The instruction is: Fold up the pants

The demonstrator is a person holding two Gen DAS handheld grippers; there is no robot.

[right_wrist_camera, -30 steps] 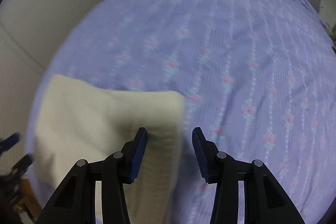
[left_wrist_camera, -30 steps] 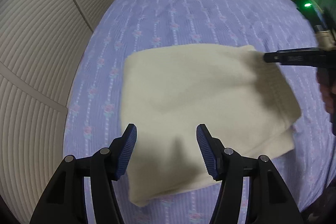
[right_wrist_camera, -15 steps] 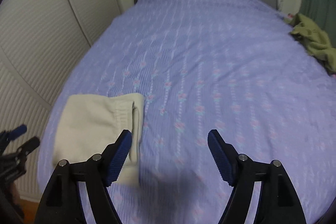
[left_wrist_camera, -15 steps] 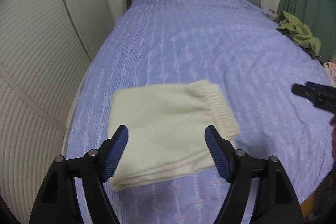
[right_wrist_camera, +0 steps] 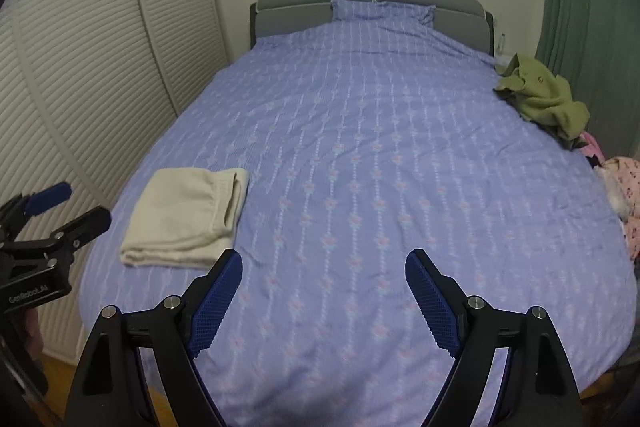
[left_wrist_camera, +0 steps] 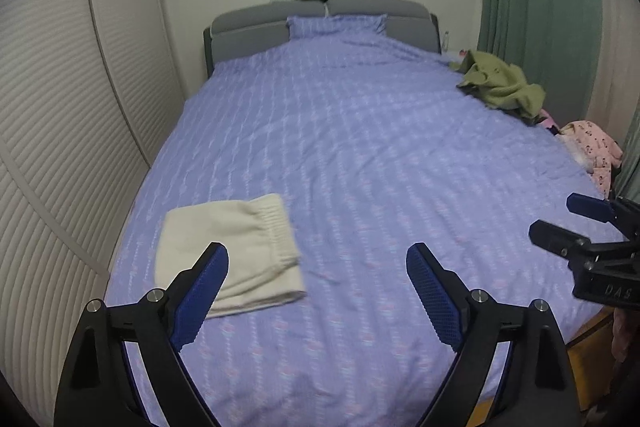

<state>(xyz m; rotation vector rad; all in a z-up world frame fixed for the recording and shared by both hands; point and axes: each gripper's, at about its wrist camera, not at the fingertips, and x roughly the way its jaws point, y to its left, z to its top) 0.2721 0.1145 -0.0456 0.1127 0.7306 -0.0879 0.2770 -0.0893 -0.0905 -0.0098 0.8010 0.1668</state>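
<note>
Dim, soft, fisheye-warped, slightly blurred

pants (left_wrist_camera: 236,247): cream, soft knit, elastic ribbed waistband
state: folded into a compact rectangle of stacked layers
pose: lying flat, waistband on top along the right edge
place: near left corner of the bed, close to its edge

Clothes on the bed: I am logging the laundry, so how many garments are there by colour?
Cream: 1, the folded pants near the bed's left edge.
Olive green: 1, a crumpled garment at the right edge.
Pink patterned: 1, a garment at the right edge, partly cut off.
Total: 3. Something dark and pink under the olive garment is too hidden to count.
</note>
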